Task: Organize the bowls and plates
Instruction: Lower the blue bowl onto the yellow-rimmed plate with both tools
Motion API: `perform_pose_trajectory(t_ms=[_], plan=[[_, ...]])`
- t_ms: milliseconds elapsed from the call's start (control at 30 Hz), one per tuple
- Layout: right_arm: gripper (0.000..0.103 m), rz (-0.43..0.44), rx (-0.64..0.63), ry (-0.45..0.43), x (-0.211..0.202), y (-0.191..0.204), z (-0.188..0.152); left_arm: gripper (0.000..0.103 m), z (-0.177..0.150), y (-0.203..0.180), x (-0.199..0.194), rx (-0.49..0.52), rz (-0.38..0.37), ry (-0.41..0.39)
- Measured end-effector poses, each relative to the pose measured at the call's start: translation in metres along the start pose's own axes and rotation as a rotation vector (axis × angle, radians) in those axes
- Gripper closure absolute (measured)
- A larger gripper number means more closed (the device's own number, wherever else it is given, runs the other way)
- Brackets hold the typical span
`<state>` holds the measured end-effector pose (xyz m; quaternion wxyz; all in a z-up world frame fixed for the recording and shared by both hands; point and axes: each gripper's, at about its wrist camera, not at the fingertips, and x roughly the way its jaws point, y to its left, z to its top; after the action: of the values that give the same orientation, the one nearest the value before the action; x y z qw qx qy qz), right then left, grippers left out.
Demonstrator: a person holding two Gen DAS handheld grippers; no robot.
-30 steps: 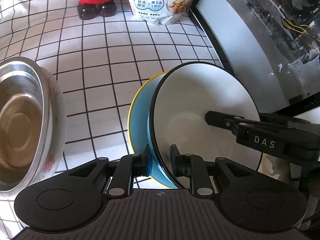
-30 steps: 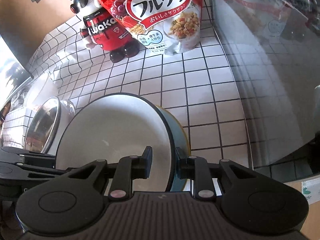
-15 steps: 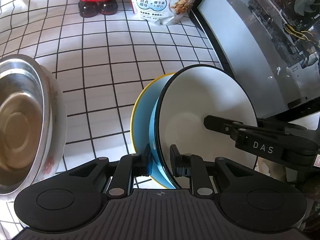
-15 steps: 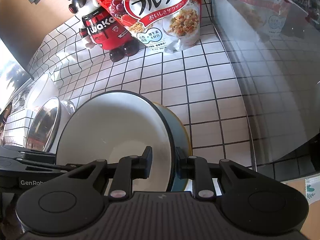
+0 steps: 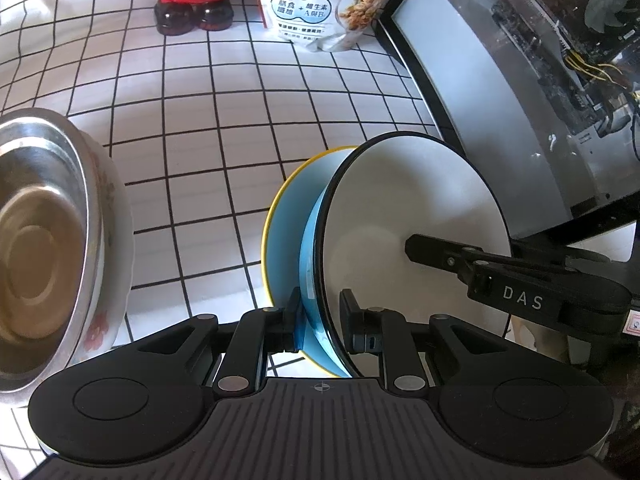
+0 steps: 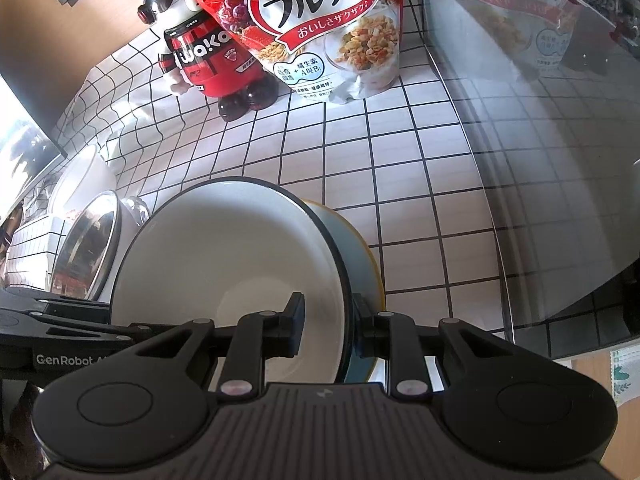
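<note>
A white bowl with a black rim (image 5: 412, 216) sits nested in a blue bowl with a yellow rim (image 5: 286, 240). My left gripper (image 5: 320, 320) is shut on the near edge of both bowls. My right gripper (image 6: 330, 330) is shut on the rims of the same stack (image 6: 224, 260) from the opposite side; its finger (image 5: 440, 250) shows inside the white bowl. The blue bowl (image 6: 360, 264) peeks out behind the white one. A steel bowl (image 5: 36, 248) lies inside a floral white bowl (image 5: 116, 240) to the left.
A red panda figure (image 6: 216, 60) and a Calbee cereal bag (image 6: 324, 28) stand at the back of the tiled counter (image 5: 224, 120). A glass-sided case (image 5: 520, 80) borders the right. A white container (image 6: 84, 176) stands behind the steel bowl (image 6: 88, 248).
Both grippers stay shut on the bowl stack. The stack and both cameras have shifted slightly away from the cereal bag; the grip is unchanged.
</note>
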<state>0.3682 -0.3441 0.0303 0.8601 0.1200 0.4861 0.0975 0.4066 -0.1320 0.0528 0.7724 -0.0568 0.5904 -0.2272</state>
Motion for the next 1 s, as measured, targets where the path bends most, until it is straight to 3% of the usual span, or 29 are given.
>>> perform_pose_trajectory(t_ms=[233,567,700,1000], plan=[[0.079,-0.002,-0.001,-0.003,0.0,0.0,0.0,0.081,0.003,-0.003,-0.005,0.03,0.0,0.005],[0.079,0.002,0.006,-0.008,-0.001,-0.002,0.0,0.071,0.006,-0.004,-0.018,0.065,0.01,-0.03],[0.079,0.001,0.009,-0.019,-0.004,-0.002,0.0,0.075,0.008,-0.009,-0.024,0.118,0.059,-0.056],[0.079,-0.027,-0.031,-0.063,-0.015,0.002,0.0,0.078,0.013,-0.005,-0.034,0.103,0.06,-0.081]])
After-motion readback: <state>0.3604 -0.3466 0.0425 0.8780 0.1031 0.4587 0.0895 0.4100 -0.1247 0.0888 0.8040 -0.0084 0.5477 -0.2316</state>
